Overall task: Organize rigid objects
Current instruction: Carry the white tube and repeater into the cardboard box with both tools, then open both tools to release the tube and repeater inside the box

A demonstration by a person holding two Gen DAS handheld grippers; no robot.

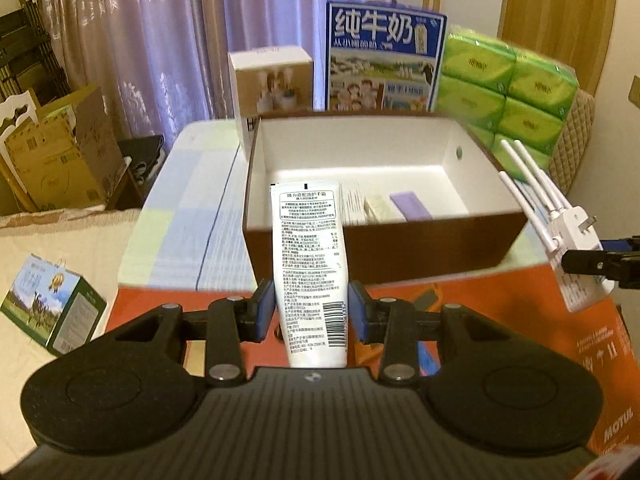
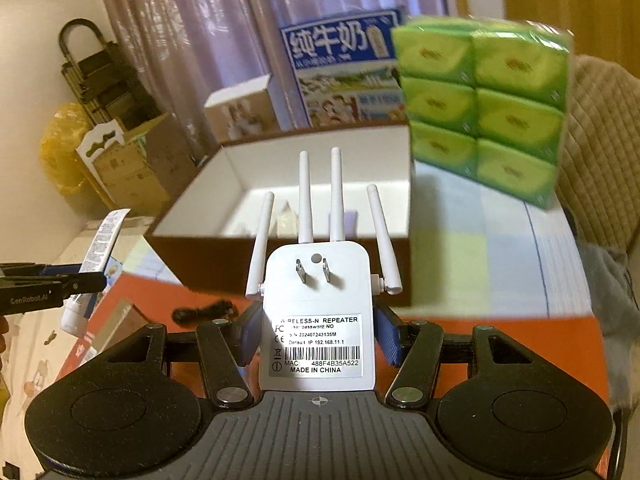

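Observation:
My left gripper [image 1: 312, 312] is shut on a white cream tube [image 1: 308, 256] with printed text, held upright in front of the brown box [image 1: 420, 248] with a white inside. My right gripper [image 2: 316, 336] is shut on a white wireless repeater [image 2: 316, 312] with several antennas, plug prongs facing the camera, just short of the same box [image 2: 192, 256]. The repeater also shows at the right of the left wrist view [image 1: 572, 240], and the tube at the left of the right wrist view [image 2: 100, 248]. Small packets [image 1: 376, 208] and a purple item [image 1: 410, 206] lie inside the box.
Behind the box stand a blue milk carton case [image 1: 384, 60], a small white box [image 1: 272, 84] and a green tissue pack [image 1: 508, 88]. An orange box [image 1: 560, 340] lies under the grippers. A cardboard box [image 1: 60, 152] and a green carton [image 1: 52, 304] sit at the left.

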